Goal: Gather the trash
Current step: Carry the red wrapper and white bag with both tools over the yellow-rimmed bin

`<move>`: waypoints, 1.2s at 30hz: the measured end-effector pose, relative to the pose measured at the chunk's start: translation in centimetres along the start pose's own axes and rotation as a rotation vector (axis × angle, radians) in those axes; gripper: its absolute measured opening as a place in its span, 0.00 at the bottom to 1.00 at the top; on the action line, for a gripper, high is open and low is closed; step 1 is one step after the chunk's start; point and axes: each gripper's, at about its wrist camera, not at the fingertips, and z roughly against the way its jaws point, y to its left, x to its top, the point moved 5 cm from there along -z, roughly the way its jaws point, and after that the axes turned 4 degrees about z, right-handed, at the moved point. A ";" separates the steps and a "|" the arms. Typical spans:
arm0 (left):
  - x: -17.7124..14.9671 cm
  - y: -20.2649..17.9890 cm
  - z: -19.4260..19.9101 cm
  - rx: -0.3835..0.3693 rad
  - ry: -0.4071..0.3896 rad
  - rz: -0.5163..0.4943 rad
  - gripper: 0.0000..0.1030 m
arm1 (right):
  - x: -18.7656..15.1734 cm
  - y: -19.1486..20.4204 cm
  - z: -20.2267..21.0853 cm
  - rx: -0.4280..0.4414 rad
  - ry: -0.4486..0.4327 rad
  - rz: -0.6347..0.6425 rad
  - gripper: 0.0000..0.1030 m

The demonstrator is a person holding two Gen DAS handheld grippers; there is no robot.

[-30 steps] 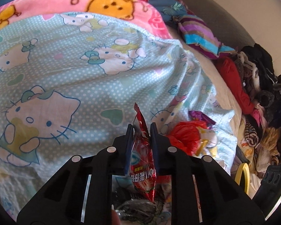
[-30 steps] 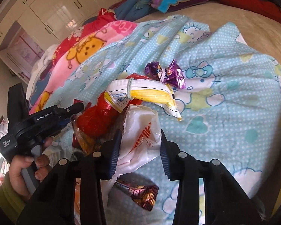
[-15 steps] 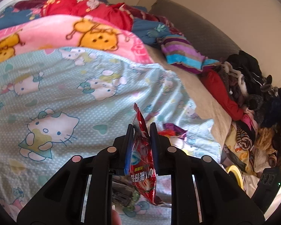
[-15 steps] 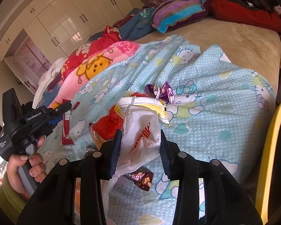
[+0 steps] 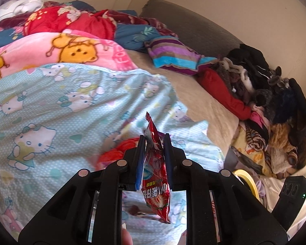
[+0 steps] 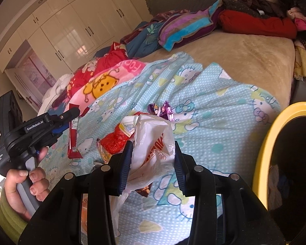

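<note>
My left gripper [image 5: 153, 143] is shut on a red snack wrapper [image 5: 156, 169] and holds it above the Hello Kitty blanket [image 5: 51, 106]. In the right wrist view that gripper [image 6: 75, 112] shows at the left with the red wrapper [image 6: 73, 138] hanging from it. My right gripper [image 6: 152, 151] is shut on a white plastic bag [image 6: 153, 143] with red print. On the blanket lie a red crumpled wrapper [image 6: 114, 140], a yellow-white packet [image 6: 128, 126], a purple wrapper [image 6: 163, 110] and a brown wrapper [image 6: 143, 190]. A yellow-rimmed bin [image 6: 275, 143] stands at the right.
Piled blankets [image 5: 71, 36] and a striped pillow [image 5: 173, 55] lie at the bed's far side. Heaped clothes [image 5: 275, 102] fill the right edge. White wardrobes [image 6: 71, 30] stand behind. The bin rim also shows in the left wrist view [image 5: 246, 179].
Both grippers have risen and pulled back from the blanket with their loads. The yellow bin rim has come further into the right wrist view.
</note>
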 end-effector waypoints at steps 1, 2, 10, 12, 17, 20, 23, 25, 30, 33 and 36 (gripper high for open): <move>-0.2 -0.4 0.0 -0.004 0.002 -0.006 0.12 | 0.0 -0.2 0.3 -0.002 -0.004 -0.001 0.36; -0.3 -0.7 0.0 -0.007 0.003 -0.011 0.12 | 0.0 -0.4 0.6 -0.005 -0.009 -0.002 0.36; -1.7 -4.4 -0.5 -0.047 0.022 -0.057 0.12 | 0.3 -2.5 3.0 -0.031 -0.040 -0.021 0.36; -2.0 -5.2 -0.6 -0.055 0.029 -0.070 0.12 | 0.4 -2.9 3.5 -0.036 -0.049 -0.027 0.36; -3.0 -7.1 -0.9 -0.073 0.043 -0.104 0.12 | 0.5 -3.9 4.9 -0.051 -0.071 -0.041 0.36; -3.5 -8.1 -1.0 -0.081 0.050 -0.121 0.12 | 0.5 -4.6 5.5 -0.059 -0.080 -0.054 0.36; -3.9 -9.0 -1.1 -0.088 0.056 -0.134 0.12 | 0.5 -5.3 6.0 -0.066 -0.089 -0.066 0.36; -4.2 -9.5 -1.1 -0.095 0.059 -0.142 0.12 | 0.7 -5.7 6.3 -0.071 -0.097 -0.069 0.36; -4.9 -10.9 -1.2 -0.111 0.067 -0.165 0.12 | 0.8 -6.6 7.3 -0.082 -0.120 -0.088 0.36; -5.4 -11.6 -1.2 -0.122 0.074 -0.177 0.12 | 0.8 -7.3 7.8 -0.093 -0.132 -0.100 0.36; -5.9 -12.2 -1.3 -0.130 0.081 -0.190 0.12 | 0.7 -8.0 8.4 -0.107 -0.142 -0.109 0.36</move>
